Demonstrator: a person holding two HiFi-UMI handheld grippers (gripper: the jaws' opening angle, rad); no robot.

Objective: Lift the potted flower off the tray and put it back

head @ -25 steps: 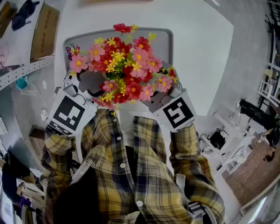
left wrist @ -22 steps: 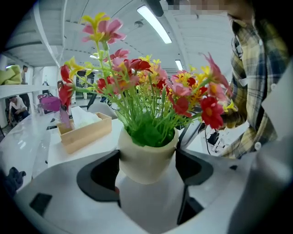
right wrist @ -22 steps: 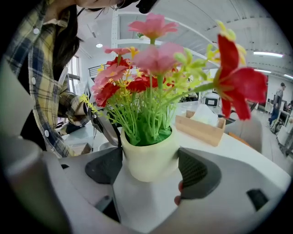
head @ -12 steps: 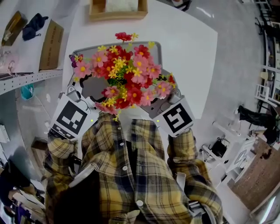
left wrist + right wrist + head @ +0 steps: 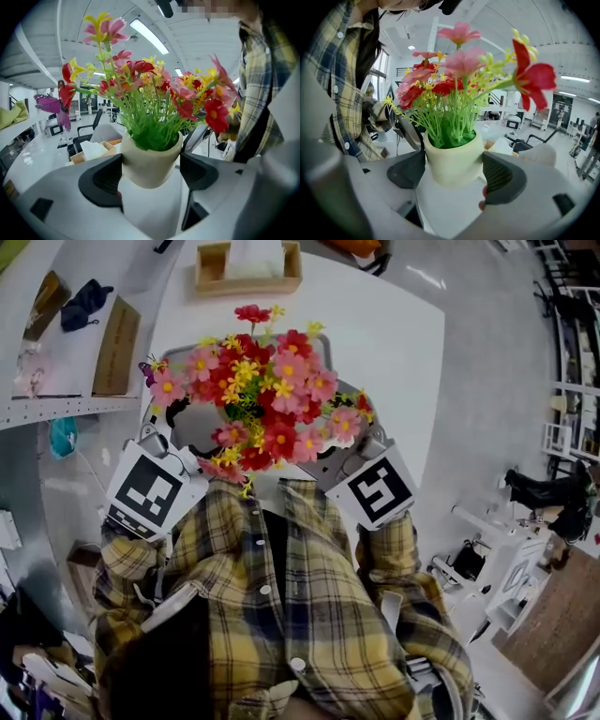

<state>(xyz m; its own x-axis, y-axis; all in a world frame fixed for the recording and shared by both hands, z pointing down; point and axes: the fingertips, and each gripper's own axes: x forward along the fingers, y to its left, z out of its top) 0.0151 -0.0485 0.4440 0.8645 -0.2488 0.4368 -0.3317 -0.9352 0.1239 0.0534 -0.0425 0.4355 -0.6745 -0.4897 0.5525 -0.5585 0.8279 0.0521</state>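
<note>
The potted flower [image 5: 262, 390] is held over the tray [image 5: 194, 425], between the two grippers. In the left gripper view, the jaws of the left gripper [image 5: 151, 171] are closed on the cream pot [image 5: 149, 161], with one dark pad pressing on each side of it. In the right gripper view, the right gripper [image 5: 454, 171] grips the same pot from the opposite side in the same way. The pot stands upright. Its rounded bottom shows free in both gripper views, with nothing touching it from below.

From the head view, the blossoms cover most of the tray and only grey parts of it show beside them. The tray lies on the white counter [image 5: 375, 343], and a wooden box [image 5: 248, 268] stands beyond the tray's far edge.

I judge that the lifting step is in hand and the pot is clear of the tray, although the gap itself is hidden under the flowers. The next move calls for lowering both grippers together, straight down onto the tray, without tilting the pot. The jaws should open only when the bottom rests flat on the tray.
</note>
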